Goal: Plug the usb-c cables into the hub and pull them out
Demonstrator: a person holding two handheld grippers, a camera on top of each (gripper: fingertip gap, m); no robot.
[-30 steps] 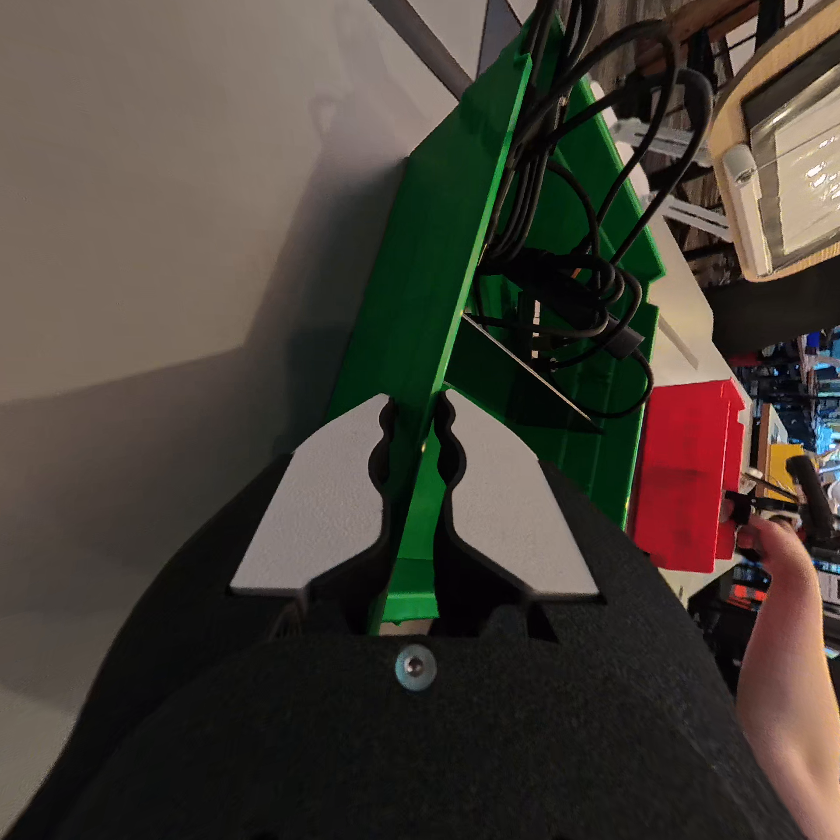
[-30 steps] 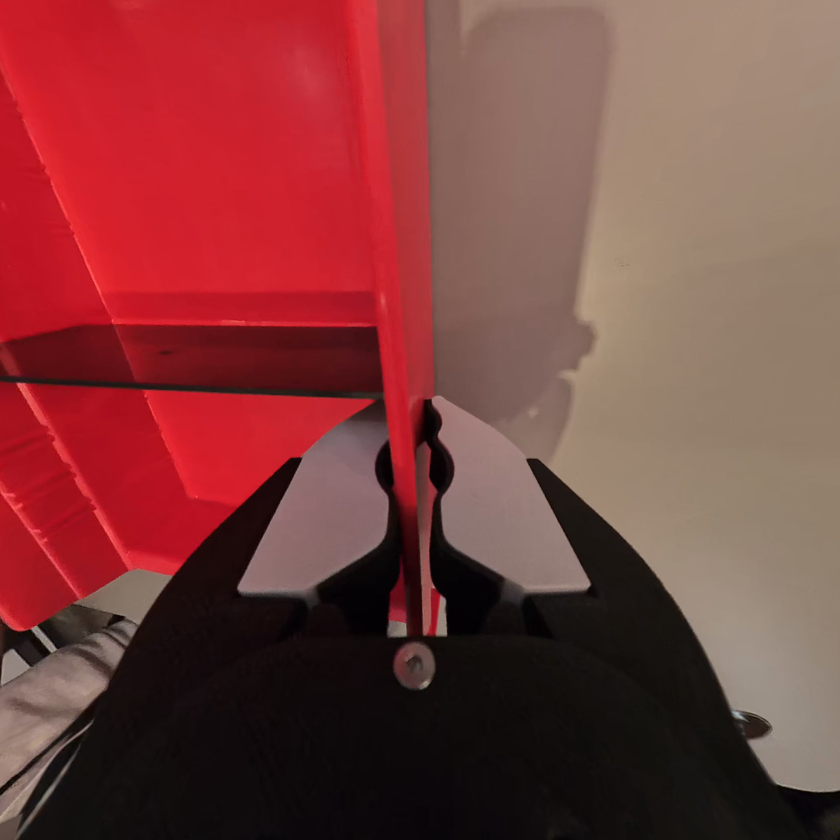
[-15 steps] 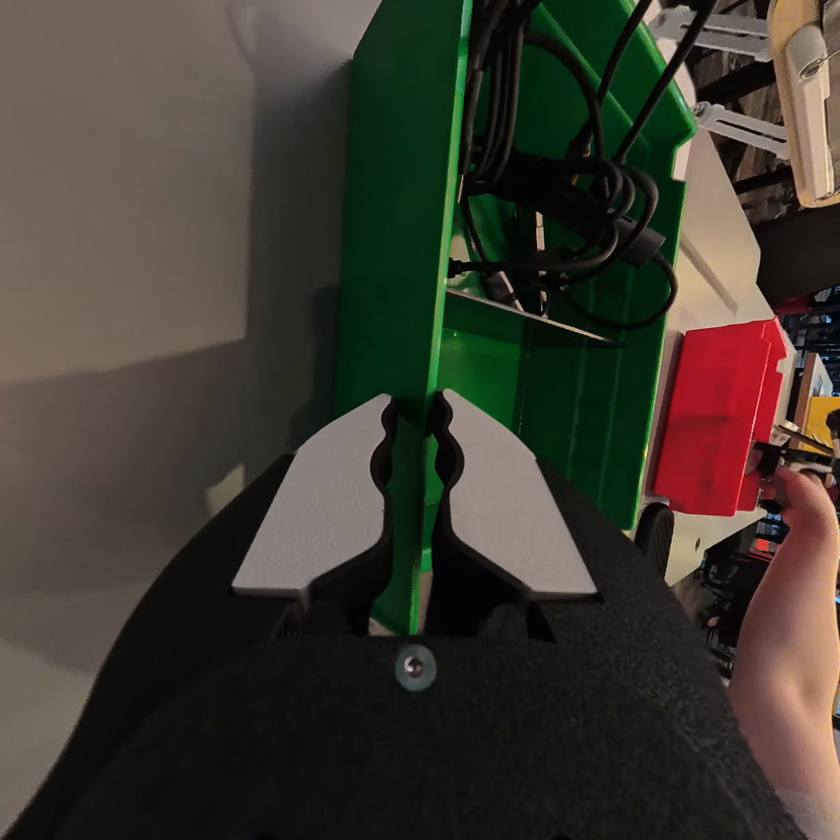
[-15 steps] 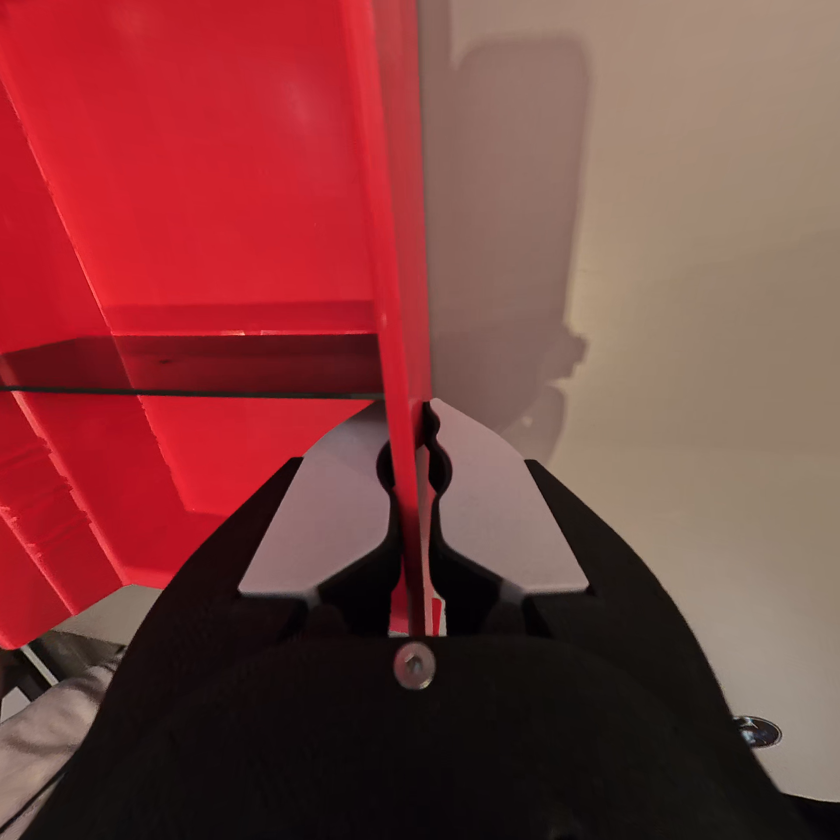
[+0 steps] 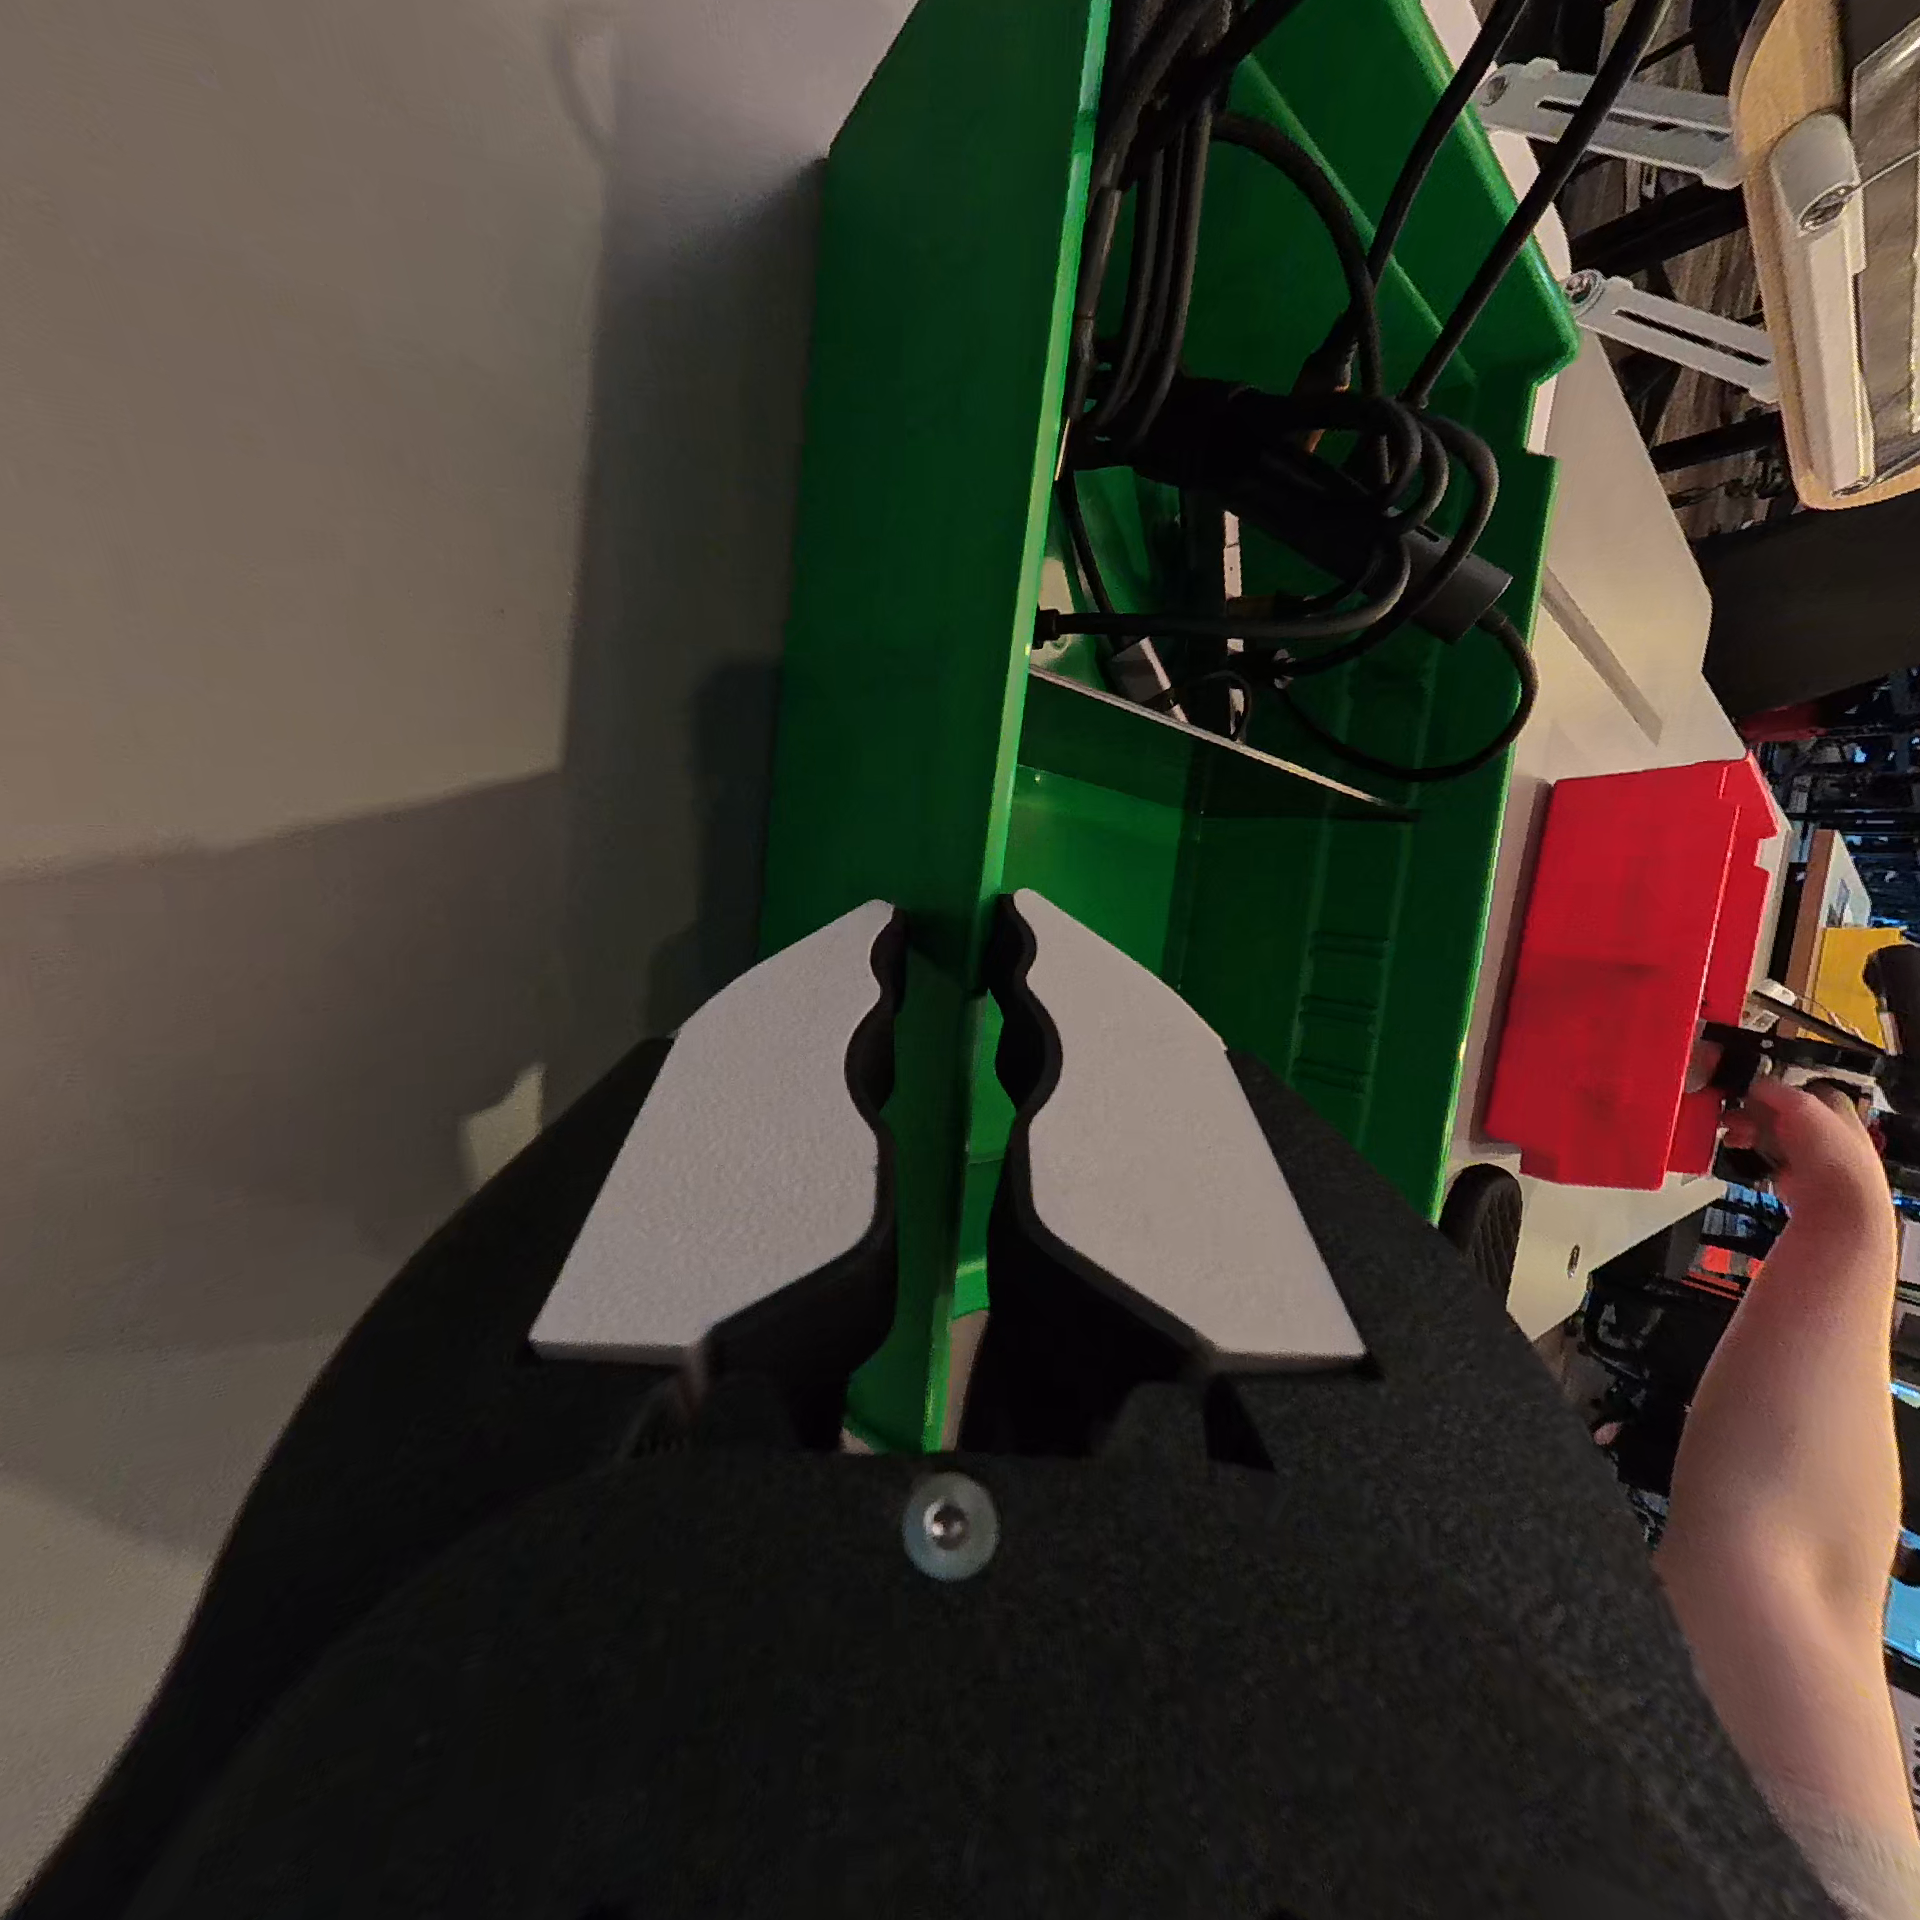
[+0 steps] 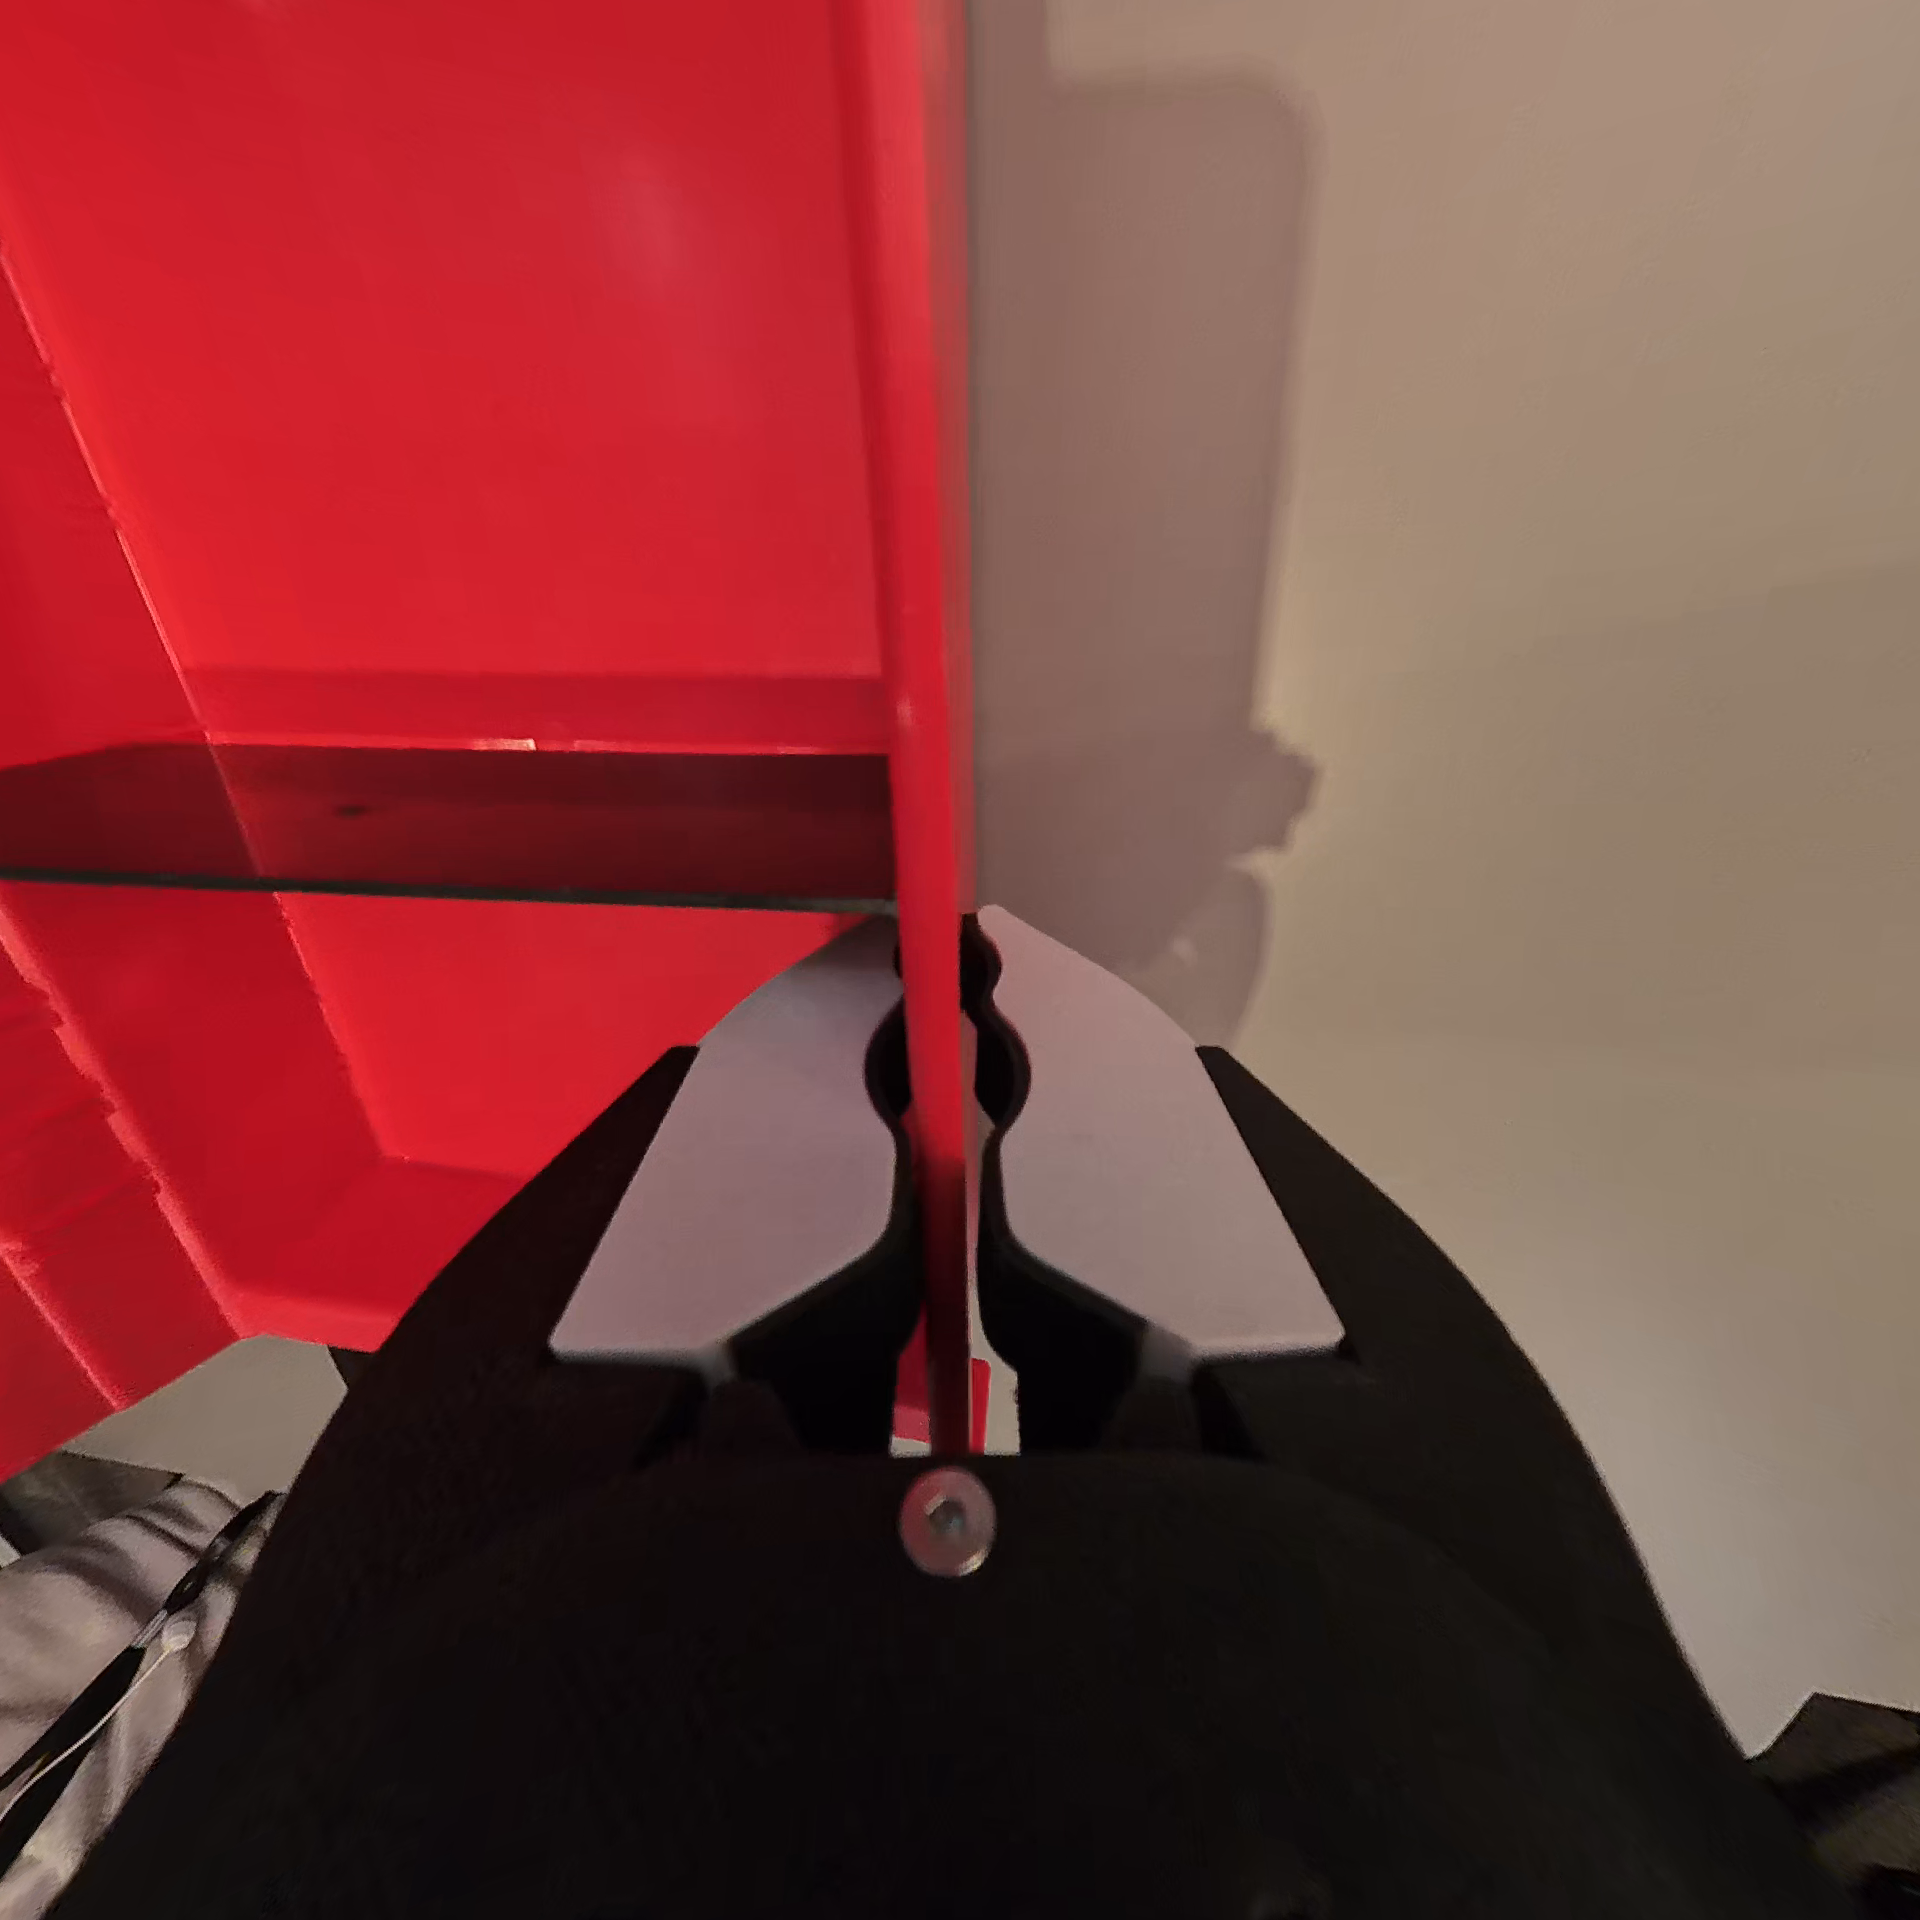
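Observation:
My left gripper (image 5: 948,914) is shut on the side wall of a green bin (image 5: 914,582). A tangle of black cables (image 5: 1299,499) lies in the bin's far compartment, behind a thin divider (image 5: 1195,748); I cannot make out the hub among them. My right gripper (image 6: 935,925) is shut on the side wall of a red bin (image 6: 925,520) whose visible compartments are empty, with a dark divider (image 6: 468,831) across it. The red bin also shows in the left wrist view (image 5: 1621,987), with the right gripper (image 5: 1766,1060) and a person's hand (image 5: 1808,1153) at its far side.
Both bins rest on a white table (image 5: 260,520), which also shows in the right wrist view (image 6: 1558,623). A wooden-edged unit (image 5: 1829,239) and white brackets (image 5: 1621,104) lie beyond the green bin. Grey cloth (image 6: 94,1621) shows at the lower left of the right wrist view. Spacing between my two grippers at the tips: around 80 centimetres.
The green bin has swung in the left wrist view from slanted to nearly upright, and the red bin has shifted lower right there. The red bin sits slightly nearer in the right wrist view.

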